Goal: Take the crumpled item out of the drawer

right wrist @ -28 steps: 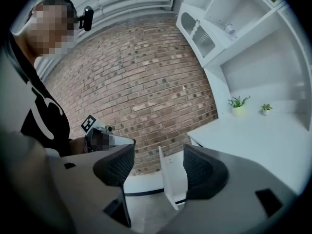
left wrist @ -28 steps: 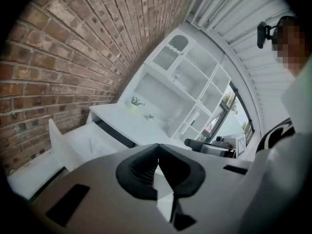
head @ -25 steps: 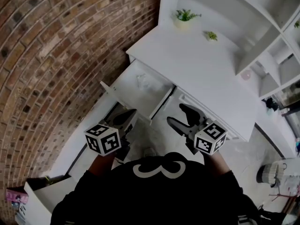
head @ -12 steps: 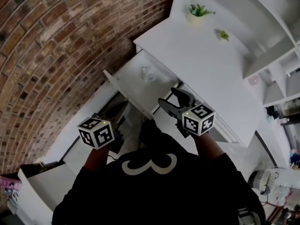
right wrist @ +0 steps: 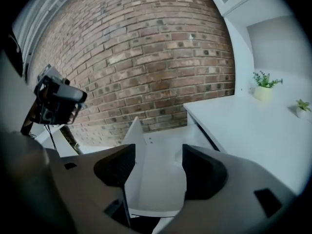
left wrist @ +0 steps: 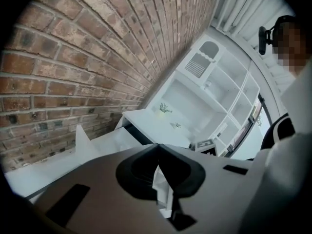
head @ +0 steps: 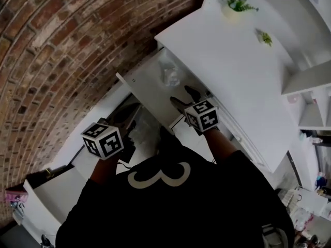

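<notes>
The white desk's drawer point(head: 150, 89) stands pulled out toward the brick wall. A pale crumpled item point(head: 169, 74) lies in it toward the desk end. My right gripper point(head: 183, 96) hangs open over the drawer's near right corner, a short way from the item, with nothing between its jaws. In the right gripper view the drawer floor point(right wrist: 156, 179) shows between the open right gripper point(right wrist: 153, 167) pads, and the item point(right wrist: 178, 157) is a faint shape beside the right pad. My left gripper point(head: 128, 120) is held back and low at the drawer's left; its tips meet in the left gripper point(left wrist: 157, 147) view.
A brick wall point(head: 62, 50) runs along the left. The white desk top point(head: 232, 66) carries two small potted plants point(head: 235, 6) point(head: 265, 36). White shelving point(head: 310, 81) rises at the right. A low white ledge point(head: 46, 190) lies by the wall.
My right gripper has moved forward from below the drawer front to over the drawer's near corner. The left gripper has stayed back at the left.
</notes>
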